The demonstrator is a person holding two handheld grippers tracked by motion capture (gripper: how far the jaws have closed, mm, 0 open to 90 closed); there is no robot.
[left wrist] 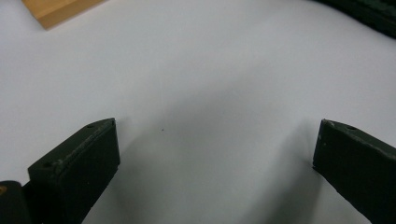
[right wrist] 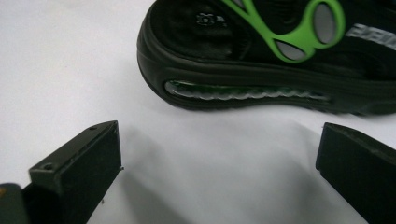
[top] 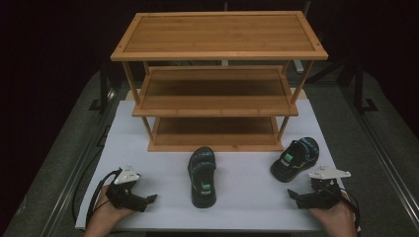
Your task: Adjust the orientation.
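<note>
Both grippers sit wide open, empty. Right gripper (right wrist: 219,172) has a black sandal (right wrist: 280,60) just ahead, long axis crosswise to its jaws. Left gripper (left wrist: 215,172) faces bare worktop (left wrist: 196,79); the other sandal (top: 202,176) lies off to its right.

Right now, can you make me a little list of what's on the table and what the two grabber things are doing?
table: white tabletop
rack: three-shelf bamboo shoe rack, all shelves bare
middle shoe: black sandal with green tag, flat, in front of rack
right shoe: black and green sandal, angled, near rack's right corner
left gripper: jaws open, holding nothing
right gripper: jaws open, near right shoe
</note>
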